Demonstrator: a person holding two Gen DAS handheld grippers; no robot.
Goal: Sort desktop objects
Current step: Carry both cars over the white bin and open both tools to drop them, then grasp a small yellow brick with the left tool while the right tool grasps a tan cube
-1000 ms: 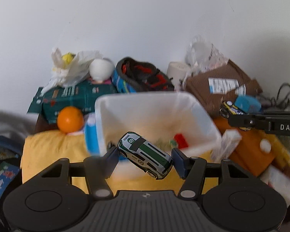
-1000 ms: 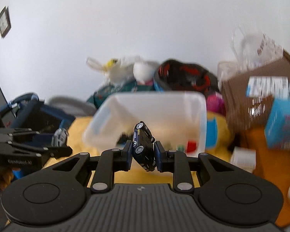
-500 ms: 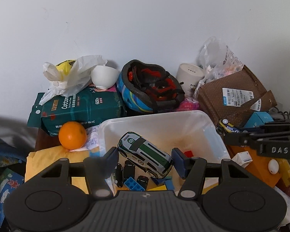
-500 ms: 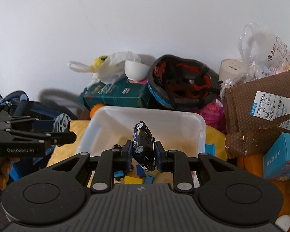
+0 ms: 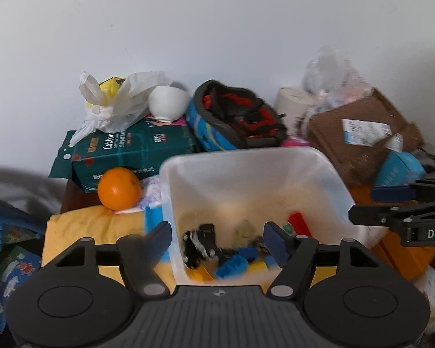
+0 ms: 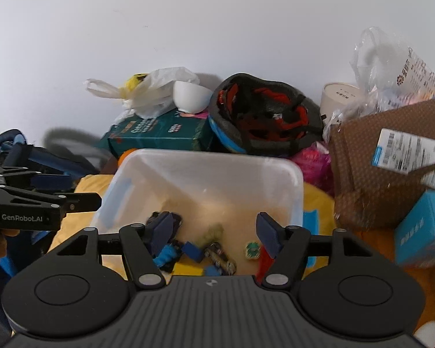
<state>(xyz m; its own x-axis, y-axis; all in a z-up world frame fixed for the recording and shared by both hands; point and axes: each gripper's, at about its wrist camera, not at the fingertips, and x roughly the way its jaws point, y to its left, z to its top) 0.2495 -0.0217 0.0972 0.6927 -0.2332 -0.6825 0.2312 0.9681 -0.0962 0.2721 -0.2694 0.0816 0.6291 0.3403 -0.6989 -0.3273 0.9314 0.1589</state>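
Both grippers are held over the translucent bin (image 5: 246, 179) so that released toys fall inside. The left gripper (image 5: 217, 240) and right gripper (image 6: 214, 229) have just been opening; nothing is between either's jaws. Toy cars (image 5: 200, 243) and blocks (image 6: 191, 250) are seen on the bin floor.

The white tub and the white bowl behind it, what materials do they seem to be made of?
The translucent white rectangular tub looks like thin, matte plastic: the yellow cloth under it and a blue shape beside it show faintly through its walls. The small white round bowl looks like glazed ceramic, opaque and smooth with a foot ring, though hard plastic is possible.
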